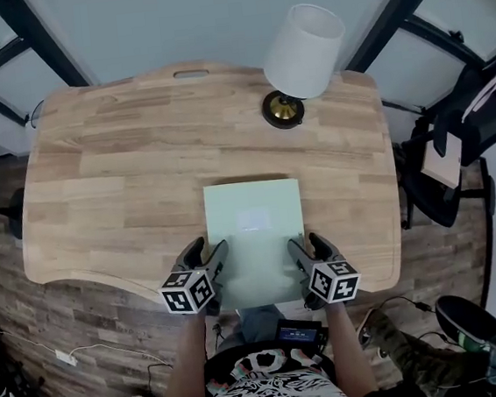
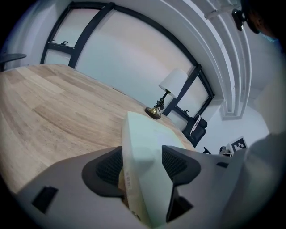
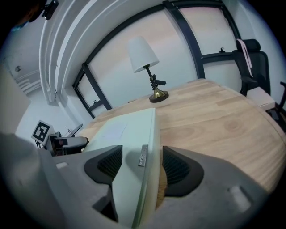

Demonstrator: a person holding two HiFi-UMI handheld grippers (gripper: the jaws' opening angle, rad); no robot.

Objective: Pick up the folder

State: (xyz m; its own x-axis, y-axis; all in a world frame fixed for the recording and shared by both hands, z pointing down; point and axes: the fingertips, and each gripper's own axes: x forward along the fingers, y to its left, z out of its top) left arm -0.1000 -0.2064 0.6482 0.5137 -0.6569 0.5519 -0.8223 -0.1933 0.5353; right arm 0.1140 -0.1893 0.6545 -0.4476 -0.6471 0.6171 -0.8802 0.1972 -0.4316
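A pale green folder (image 1: 255,228) lies flat on the wooden table (image 1: 123,180), its near edge at the table's front edge. My left gripper (image 1: 208,250) stands at the folder's near left corner and my right gripper (image 1: 310,244) at its near right corner. In the left gripper view the folder (image 2: 143,147) runs between the wide-apart jaws of that gripper (image 2: 140,163), with gaps at the ribbed pads. The right gripper view shows the same: the folder's edge (image 3: 134,134) sits between the spread jaws of that gripper (image 3: 140,165), and the pads do not press on it.
A table lamp with a white shade (image 1: 303,55) and a brass base (image 1: 283,108) stands behind the folder at the table's far side. A dark office chair (image 1: 455,154) with things on it is off the table's right end. Cables lie on the floor at left.
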